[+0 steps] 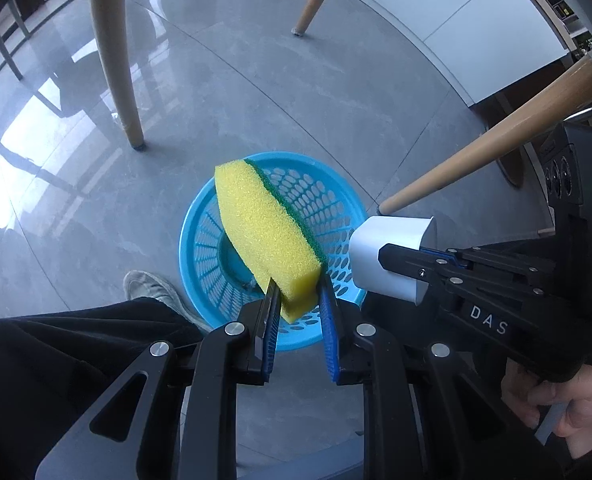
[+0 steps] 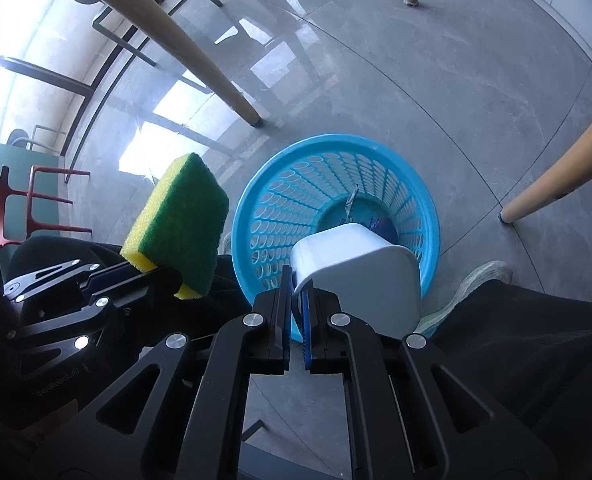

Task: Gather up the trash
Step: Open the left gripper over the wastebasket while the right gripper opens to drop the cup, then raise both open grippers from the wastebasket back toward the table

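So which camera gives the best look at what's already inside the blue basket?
The right wrist view: it looks down into the blue basket, showing wrapper-like scraps at the bottom. In the left wrist view the sponge hides most of the inside.

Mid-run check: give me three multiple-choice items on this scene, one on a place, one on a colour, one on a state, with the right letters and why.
1. Where does the blue perforated plastic basket stand?
A. on the grey floor
B. on a chair
C. on a shelf

2. What colour is the scouring face of the yellow foam sponge?
A. red
B. green
C. white

3. What does the right tool hold?
A. nothing
B. the sponge
C. the white plastic cup

Key: 1 A, floor tiles surround its rim; 2 B, the right wrist view shows the green face; 3 C, its fingers pinch the cup's wall, while the left tool clamps the sponge.
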